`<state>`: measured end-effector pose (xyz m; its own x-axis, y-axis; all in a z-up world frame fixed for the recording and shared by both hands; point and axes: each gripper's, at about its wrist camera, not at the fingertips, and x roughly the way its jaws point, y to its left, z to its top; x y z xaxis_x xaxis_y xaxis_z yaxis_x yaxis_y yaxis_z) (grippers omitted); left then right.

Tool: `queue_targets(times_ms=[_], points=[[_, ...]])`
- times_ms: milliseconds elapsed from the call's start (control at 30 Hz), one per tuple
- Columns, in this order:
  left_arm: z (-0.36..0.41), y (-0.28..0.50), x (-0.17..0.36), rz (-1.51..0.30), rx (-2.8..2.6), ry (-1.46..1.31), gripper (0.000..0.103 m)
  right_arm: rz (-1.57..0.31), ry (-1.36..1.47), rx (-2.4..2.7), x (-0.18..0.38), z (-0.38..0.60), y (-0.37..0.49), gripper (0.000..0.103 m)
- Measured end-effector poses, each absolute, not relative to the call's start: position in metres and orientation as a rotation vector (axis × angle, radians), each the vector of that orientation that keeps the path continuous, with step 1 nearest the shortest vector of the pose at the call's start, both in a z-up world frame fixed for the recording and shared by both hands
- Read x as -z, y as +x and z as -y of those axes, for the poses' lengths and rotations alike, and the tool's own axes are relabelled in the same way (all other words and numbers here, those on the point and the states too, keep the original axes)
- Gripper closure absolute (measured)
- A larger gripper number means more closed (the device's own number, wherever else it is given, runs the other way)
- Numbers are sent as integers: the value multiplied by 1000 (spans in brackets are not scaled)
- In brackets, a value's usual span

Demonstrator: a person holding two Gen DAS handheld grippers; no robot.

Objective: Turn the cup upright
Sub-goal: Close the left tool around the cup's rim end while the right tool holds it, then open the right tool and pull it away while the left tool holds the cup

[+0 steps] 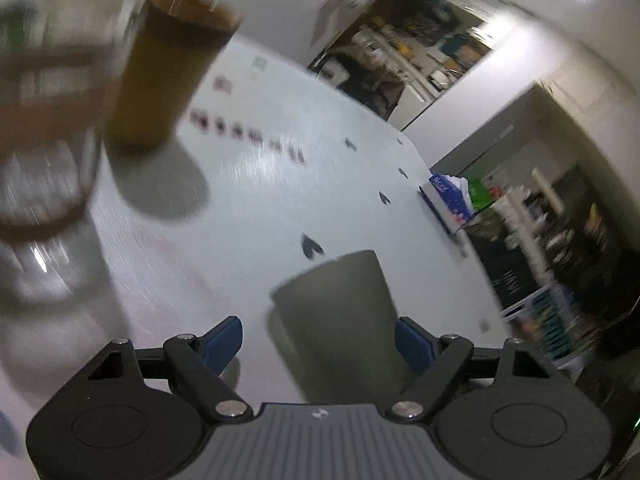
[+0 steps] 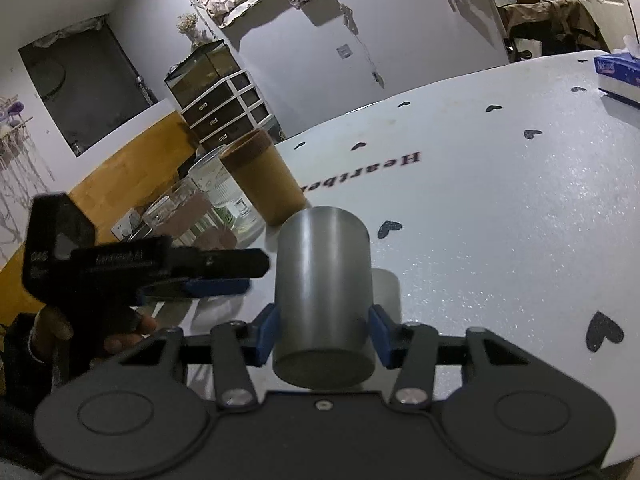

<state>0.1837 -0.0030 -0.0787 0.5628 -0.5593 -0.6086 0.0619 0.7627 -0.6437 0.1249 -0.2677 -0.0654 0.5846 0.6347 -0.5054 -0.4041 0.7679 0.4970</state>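
A grey metal cup (image 2: 324, 296) lies held between the blue pads of my right gripper (image 2: 323, 334), which is shut on it; its closed base faces the camera and it points away over the white table (image 2: 500, 240). The same cup (image 1: 340, 320) shows blurred in the left wrist view, between the spread fingers of my left gripper (image 1: 318, 340), which is open and does not grip it. The left gripper also shows from the side in the right wrist view (image 2: 216, 276), just left of the cup.
A brown tumbler (image 2: 262, 178) stands beyond the grey cup, with clear glasses (image 2: 224, 196) beside it at the table's left edge. A blue tissue box (image 2: 616, 74) sits at the far right. The tumbler (image 1: 172, 68) and a glass (image 1: 44, 140) show blurred at the left.
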Motion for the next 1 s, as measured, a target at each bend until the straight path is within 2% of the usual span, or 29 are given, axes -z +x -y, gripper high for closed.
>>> queue_targets(times_ms=[267, 300, 333, 433, 733, 1000], points=[[17, 201, 93, -924, 377, -735, 21, -713, 332, -620, 69, 267, 123, 53], [19, 203, 92, -925, 373, -731, 22, -710, 326, -620, 69, 267, 123, 53], [22, 204, 93, -925, 365, -721, 27, -709, 320, -622, 68, 266, 122, 53], [20, 200, 89, -896, 361, -699, 27, -706, 301, -618, 67, 263, 121, 53], [28, 169, 42, -625, 310, -339, 28, -667, 218, -617, 61, 245, 125, 54], [29, 165, 31, -560, 221, -95, 29, -638, 172, -600, 77, 213, 159, 62]])
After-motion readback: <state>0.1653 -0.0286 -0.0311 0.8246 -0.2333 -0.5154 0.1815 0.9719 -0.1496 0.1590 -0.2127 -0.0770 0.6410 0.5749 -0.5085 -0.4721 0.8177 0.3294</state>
